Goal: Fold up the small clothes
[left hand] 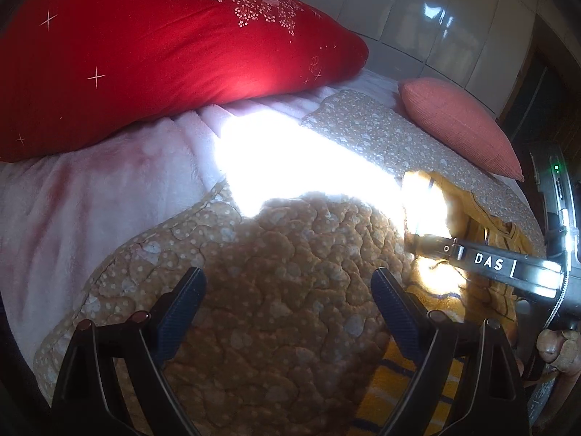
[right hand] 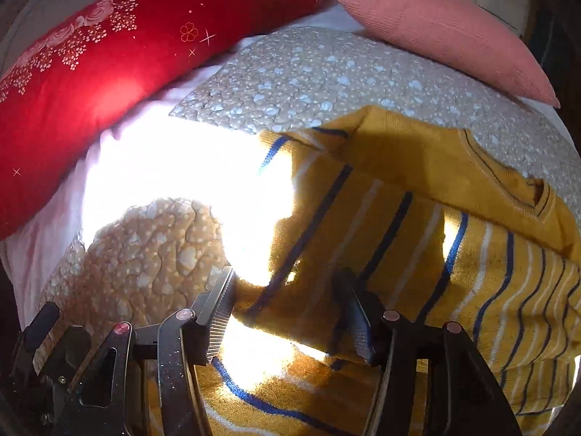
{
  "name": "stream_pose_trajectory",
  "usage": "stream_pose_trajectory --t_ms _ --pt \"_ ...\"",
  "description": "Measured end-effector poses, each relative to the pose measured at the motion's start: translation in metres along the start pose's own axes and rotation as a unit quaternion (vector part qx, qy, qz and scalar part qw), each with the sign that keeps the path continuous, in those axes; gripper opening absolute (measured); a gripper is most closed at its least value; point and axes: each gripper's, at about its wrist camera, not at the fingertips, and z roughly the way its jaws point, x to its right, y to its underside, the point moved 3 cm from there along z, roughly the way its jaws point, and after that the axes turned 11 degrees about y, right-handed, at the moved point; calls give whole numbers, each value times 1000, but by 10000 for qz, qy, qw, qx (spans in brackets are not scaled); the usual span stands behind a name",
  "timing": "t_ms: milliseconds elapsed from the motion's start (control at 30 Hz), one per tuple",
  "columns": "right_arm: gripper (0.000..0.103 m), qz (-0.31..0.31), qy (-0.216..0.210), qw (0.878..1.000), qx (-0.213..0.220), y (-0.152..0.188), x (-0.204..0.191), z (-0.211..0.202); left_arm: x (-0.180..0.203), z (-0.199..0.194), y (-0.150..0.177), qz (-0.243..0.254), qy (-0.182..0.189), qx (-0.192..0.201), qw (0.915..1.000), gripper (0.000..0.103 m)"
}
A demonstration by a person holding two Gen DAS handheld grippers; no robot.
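Note:
A small yellow sweater [right hand: 417,196] with blue and white stripes lies spread on the quilt [right hand: 308,72], part of it folded over on itself, its collar at the right. My right gripper [right hand: 288,314] is open just above it. A folded edge of the sweater lies between the jaws, and a gap shows beside the left pad. In the left wrist view the sweater [left hand: 399,381] lies at the lower right, with one of the right gripper's fingers [left hand: 490,261] reaching in over it. My left gripper [left hand: 287,290] hovers open over the bare quilt [left hand: 276,327] left of the sweater, with nothing between its fingers.
A big red pillow [left hand: 145,54] lies at the back left and a pink cushion [left hand: 461,123] at the back right. A white fleece blanket [left hand: 90,196] covers the bed's left side. Glaring sunlight washes out the middle. A person's fingers [left hand: 555,345] show at the right edge.

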Motion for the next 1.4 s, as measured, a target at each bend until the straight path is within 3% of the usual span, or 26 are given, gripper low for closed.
stream_pose_trajectory --t_ms 100,233,400,533,667,767,867,1033,1167,1267,1400 --pt "60 525 -333 9978 226 16 17 -27 -1 4 2 -10 9 -89 10000 92" --pt "61 810 -716 9940 155 78 52 -58 -1 7 3 -23 83 -172 9998 92" --pt "61 1236 -398 9914 135 150 127 -97 3 11 8 24 32 -235 9997 92" --pt "66 1883 -137 9819 180 207 187 -128 4 17 13 46 -71 -244 9997 92" --pt "65 2247 -389 9730 358 247 210 -152 3 20 18 27 -85 -203 9998 92" --pt "66 2307 -273 9708 589 269 220 -169 -2 17 19 -85 94 -123 9998 92" --pt "68 2446 -414 9665 666 283 226 -172 0 12 23 16 86 -225 9997 92" --pt "69 2411 -641 9658 703 296 230 -173 28 -10 58 1177 -277 -639 9906 92" --pt "69 2360 -727 9657 798 301 229 -175 36 -32 78 1118 10 -687 9914 92" --pt "73 2289 -715 9669 868 302 226 -175 41 -39 85 940 333 -939 9906 92" --pt "74 2147 -667 9698 942 303 220 -177 61 -46 95 1035 923 -1428 9800 91"
